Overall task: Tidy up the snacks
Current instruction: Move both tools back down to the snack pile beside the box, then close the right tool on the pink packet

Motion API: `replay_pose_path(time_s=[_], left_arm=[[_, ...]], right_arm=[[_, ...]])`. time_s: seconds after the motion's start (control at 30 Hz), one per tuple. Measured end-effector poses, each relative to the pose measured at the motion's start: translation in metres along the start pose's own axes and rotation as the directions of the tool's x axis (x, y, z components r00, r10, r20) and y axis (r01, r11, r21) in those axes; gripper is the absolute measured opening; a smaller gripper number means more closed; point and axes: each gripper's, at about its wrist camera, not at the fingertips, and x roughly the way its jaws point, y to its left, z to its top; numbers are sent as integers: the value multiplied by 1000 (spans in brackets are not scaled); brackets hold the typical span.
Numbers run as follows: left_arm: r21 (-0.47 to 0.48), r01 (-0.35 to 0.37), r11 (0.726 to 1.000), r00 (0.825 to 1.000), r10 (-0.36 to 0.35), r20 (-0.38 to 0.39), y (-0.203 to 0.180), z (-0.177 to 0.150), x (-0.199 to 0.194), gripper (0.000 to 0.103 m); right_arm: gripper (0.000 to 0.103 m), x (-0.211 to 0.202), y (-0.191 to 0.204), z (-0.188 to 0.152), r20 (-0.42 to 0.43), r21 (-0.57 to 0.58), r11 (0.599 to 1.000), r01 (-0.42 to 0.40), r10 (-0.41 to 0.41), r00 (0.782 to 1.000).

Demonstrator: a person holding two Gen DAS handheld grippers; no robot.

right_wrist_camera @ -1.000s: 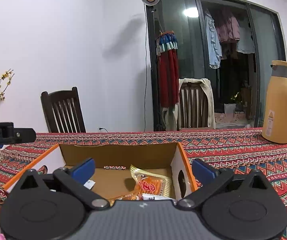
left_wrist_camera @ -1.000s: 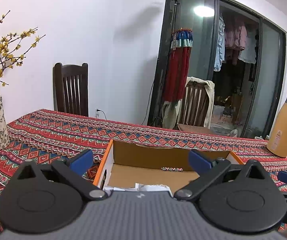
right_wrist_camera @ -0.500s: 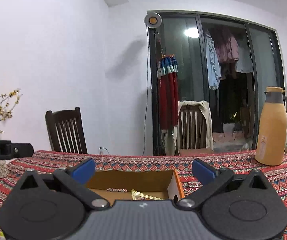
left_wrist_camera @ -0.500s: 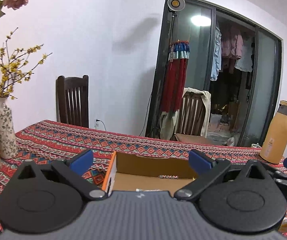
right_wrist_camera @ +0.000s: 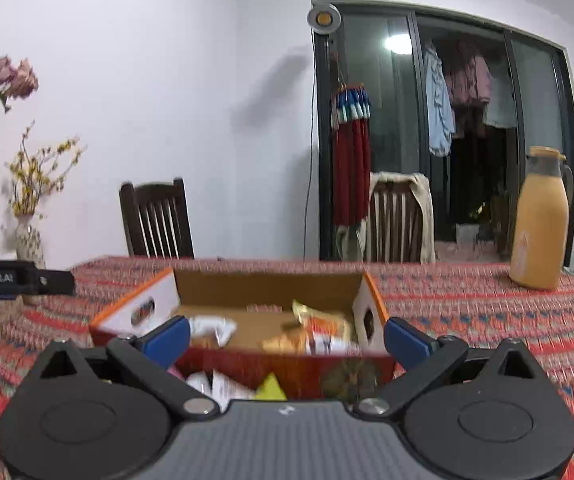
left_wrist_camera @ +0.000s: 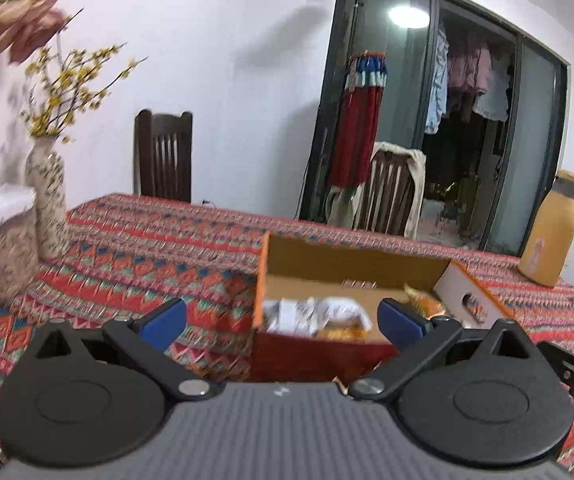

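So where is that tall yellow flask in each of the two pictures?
Left wrist view: the flask stands at the far right edge, on the patterned tablecloth, beyond the cardboard box.
Right wrist view: the flask stands right of centre, larger, behind and to the right of the box.
Shared landmark: the chair draped with a cloth by the glass door.

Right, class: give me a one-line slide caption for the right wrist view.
Open right tongs face an open cardboard box of snack packets on a patterned tablecloth.
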Motion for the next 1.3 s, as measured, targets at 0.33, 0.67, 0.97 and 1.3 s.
replay_pose_path(time_s=[0.33,0.67,0.97,1.3], left_arm=[[73,-13,997,1000,13,1,11,-44,-3,103],[62,10,998,1000,-9,-19,14,-51,5,103],[34,26,999,999,-24,-48,19,-50,10,103],[18,27,999,998,-25,-63,22,-50,13,103]], right_arm=[[103,-17,-15,-52,-122,102,994,36,-24,992],[103,-13,-20,-57,-158,125,989,80,-60,986],[103,-1,-33,-46,-203,97,987,127,-106,974],[71,68,-46,-43,-398,11,996,87,-76,914]])
